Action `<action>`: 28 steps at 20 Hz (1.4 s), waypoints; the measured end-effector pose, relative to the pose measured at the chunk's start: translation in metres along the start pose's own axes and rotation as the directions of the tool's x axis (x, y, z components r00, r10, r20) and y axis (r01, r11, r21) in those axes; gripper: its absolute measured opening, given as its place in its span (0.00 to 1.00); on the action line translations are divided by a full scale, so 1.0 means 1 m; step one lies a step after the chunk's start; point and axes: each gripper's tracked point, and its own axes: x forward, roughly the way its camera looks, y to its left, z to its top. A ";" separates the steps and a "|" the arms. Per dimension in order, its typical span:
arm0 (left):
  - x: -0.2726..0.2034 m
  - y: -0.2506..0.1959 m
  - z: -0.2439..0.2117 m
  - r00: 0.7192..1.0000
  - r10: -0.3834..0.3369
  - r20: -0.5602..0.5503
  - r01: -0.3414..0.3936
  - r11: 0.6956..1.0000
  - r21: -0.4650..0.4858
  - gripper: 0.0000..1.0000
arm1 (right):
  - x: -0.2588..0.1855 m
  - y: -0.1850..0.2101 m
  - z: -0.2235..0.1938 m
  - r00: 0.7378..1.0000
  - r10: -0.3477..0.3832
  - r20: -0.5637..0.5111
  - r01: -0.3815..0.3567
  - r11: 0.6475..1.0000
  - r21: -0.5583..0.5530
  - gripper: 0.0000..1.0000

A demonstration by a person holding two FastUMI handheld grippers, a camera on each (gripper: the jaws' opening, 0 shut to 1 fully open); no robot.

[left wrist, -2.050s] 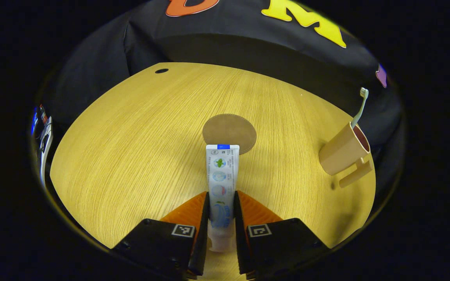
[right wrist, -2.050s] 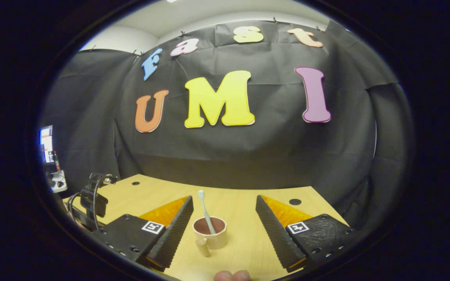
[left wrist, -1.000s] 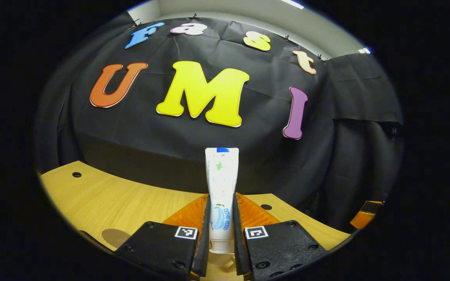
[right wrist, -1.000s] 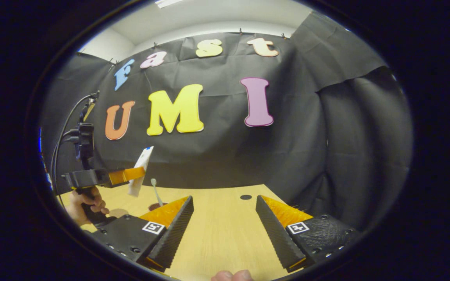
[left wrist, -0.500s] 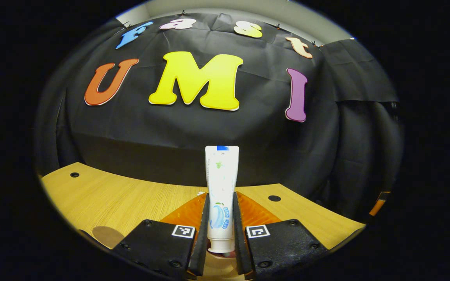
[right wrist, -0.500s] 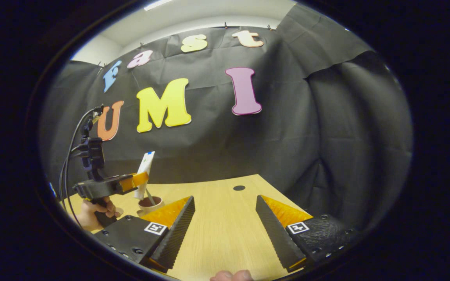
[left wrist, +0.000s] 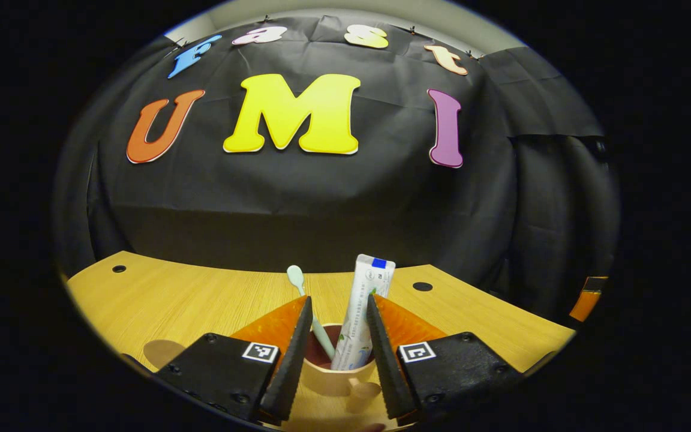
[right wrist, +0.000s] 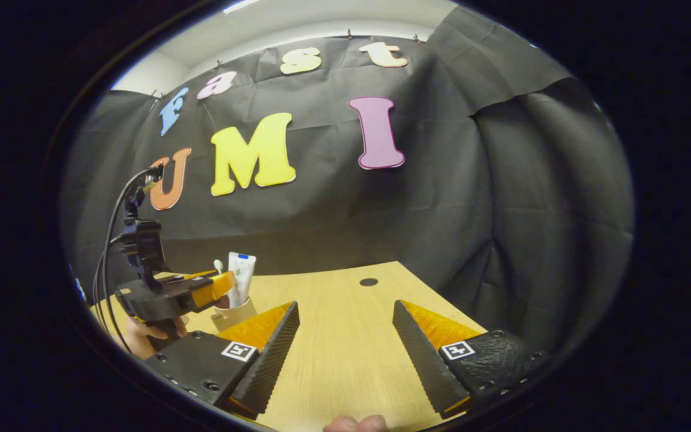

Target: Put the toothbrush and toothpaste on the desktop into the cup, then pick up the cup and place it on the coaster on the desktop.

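Cup holds one toothbrush, one toothpaste; both tools spread.

Wooden desktop bearing cup and coaster

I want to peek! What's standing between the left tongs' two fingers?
In the left gripper view, the left tongs are open around the cup, with the toothpaste and toothbrush standing inside.

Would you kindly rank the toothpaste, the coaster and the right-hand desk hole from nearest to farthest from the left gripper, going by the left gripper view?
1. Toothpaste: in the cup, between the left gripper fingers.
2. Coaster: low left on the desk.
3. Desk hole: far right, near the back edge.
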 end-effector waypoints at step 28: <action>-0.201 0.203 0.025 0.981 0.176 0.079 -0.171 0.983 -0.064 0.94 | 0.095 0.203 -0.092 0.718 0.138 -0.682 -0.231 0.972 -0.047 0.95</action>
